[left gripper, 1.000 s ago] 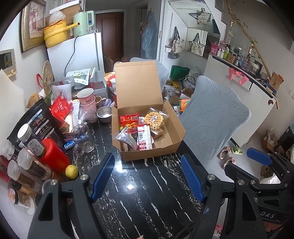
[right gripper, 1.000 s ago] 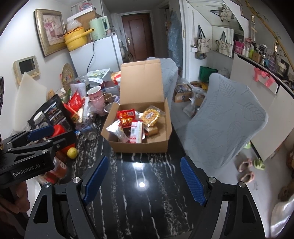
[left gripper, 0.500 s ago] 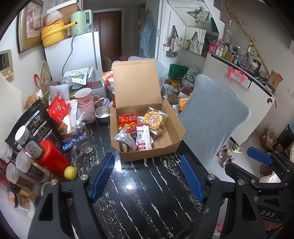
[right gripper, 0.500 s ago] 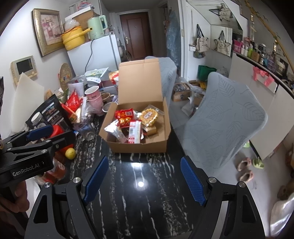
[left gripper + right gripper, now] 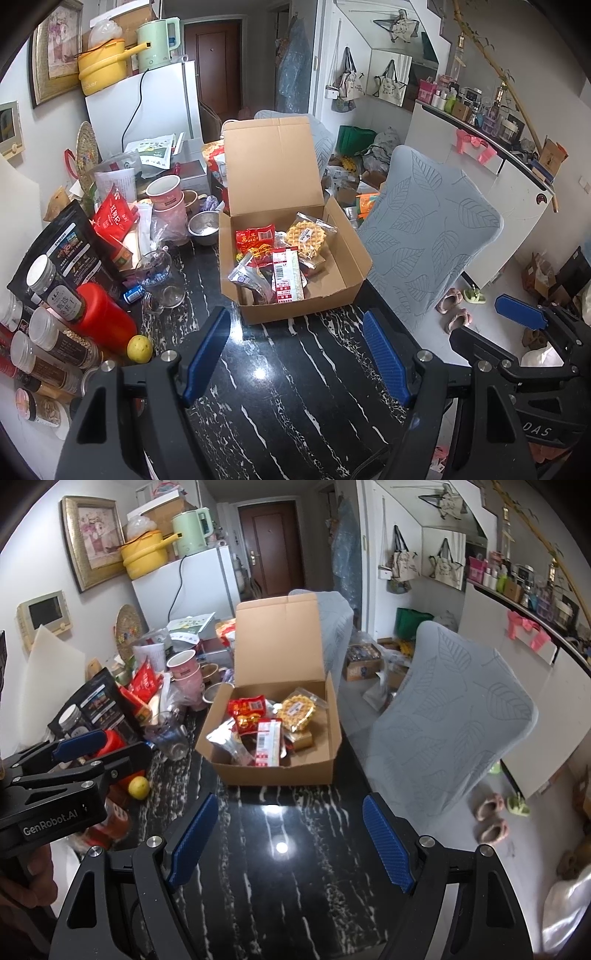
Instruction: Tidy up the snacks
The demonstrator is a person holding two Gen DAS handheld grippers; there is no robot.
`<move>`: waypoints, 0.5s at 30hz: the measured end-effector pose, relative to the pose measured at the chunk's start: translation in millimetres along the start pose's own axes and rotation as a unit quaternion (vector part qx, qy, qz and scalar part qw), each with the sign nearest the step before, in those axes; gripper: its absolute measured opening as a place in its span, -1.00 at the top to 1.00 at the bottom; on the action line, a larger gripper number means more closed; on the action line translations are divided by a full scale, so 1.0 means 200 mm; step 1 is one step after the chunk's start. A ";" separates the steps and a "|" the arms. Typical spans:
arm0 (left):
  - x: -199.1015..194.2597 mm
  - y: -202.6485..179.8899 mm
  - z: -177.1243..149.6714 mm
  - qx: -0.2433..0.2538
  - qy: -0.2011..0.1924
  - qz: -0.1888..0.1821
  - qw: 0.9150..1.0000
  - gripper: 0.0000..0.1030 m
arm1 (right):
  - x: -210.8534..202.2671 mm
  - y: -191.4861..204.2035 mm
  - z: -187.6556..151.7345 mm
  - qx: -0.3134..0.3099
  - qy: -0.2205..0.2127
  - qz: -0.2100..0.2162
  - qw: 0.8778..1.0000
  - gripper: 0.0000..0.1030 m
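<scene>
An open cardboard box [image 5: 354,273] stands on the black marble table [image 5: 280,387], lid upright, and also shows in the right wrist view [image 5: 328,753]. Inside lie a red snack bag [image 5: 256,243], a yellow waffle pack [image 5: 308,236], a red-and-white packet [image 5: 286,275] and a silver pouch [image 5: 245,277]. My left gripper [image 5: 295,350] is open and empty, well short of the box. My right gripper [image 5: 291,840] is open and empty, also short of the box. The right gripper shows at the right edge of the left wrist view [image 5: 517,317]; the left one at the left of the right wrist view [image 5: 74,746].
Left of the box stand spice jars [image 5: 55,343], a red container [image 5: 105,319], a lemon [image 5: 139,349], glass cups [image 5: 162,284], a black bag [image 5: 70,243], pink cups [image 5: 166,195] and a metal bowl [image 5: 203,227]. A grey leaf-pattern chair [image 5: 424,236] stands at the table's right edge.
Both grippers have drifted slightly; the box sits a little further left and up in each view. Jaws stay open and empty. Nothing on the table moved.
</scene>
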State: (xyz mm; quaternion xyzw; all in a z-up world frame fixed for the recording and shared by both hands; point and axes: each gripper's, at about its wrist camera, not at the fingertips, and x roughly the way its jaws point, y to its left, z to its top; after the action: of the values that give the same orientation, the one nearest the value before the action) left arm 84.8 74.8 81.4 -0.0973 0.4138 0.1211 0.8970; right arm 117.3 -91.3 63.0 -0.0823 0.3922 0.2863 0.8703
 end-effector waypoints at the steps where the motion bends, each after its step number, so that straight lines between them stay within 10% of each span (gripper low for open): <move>1: 0.00 0.00 0.00 0.000 0.000 0.000 1.000 -0.44 | 0.00 0.00 0.00 0.000 0.000 0.000 1.000 -0.58; 15: 0.05 -0.02 -0.01 0.014 0.006 0.000 1.000 -0.44 | 0.02 -0.02 -0.03 0.007 0.005 -0.006 1.000 -0.58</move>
State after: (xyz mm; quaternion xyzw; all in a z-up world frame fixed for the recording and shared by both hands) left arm 90.4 72.7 73.0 -0.0853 0.4213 0.1143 0.8956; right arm 119.0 -94.9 55.5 -0.0796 0.3981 0.2780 0.8706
